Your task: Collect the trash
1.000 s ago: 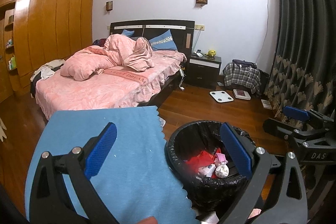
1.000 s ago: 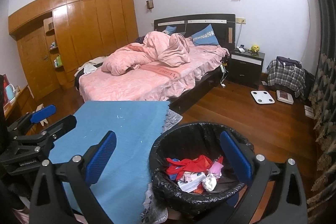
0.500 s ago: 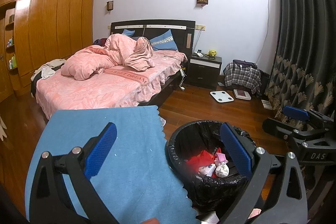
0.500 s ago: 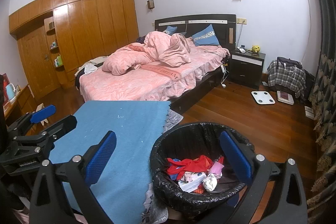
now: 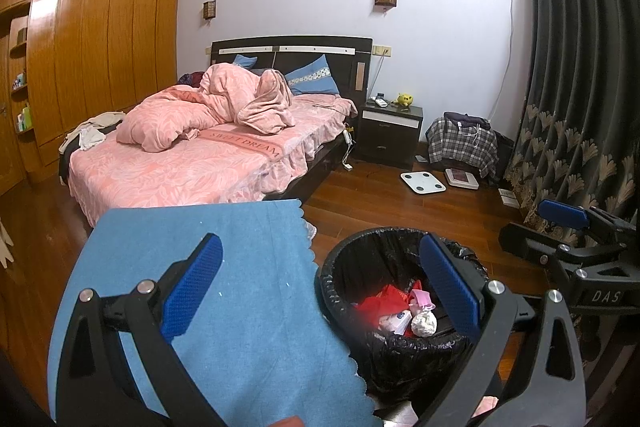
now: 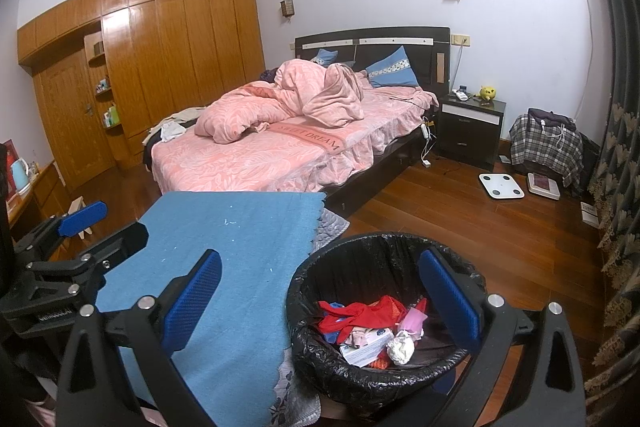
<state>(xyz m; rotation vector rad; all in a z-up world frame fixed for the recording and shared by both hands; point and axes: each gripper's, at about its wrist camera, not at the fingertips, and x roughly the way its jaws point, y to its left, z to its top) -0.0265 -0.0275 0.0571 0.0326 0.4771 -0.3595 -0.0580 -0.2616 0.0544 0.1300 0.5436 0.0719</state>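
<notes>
My 2 grippers, left (image 5: 320, 291) and right (image 6: 320, 303), gape wide, empty, above the trash bin (image 6: 384, 379); I keep clear of its rim.

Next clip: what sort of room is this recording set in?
A home bedroom, evidently lived in. An unmade bed with a pink duvet fills the middle, a dark nightstand stands beside it, and a wooden wardrobe lines the wall. In front, a bin with a black liner holds trash.
</notes>
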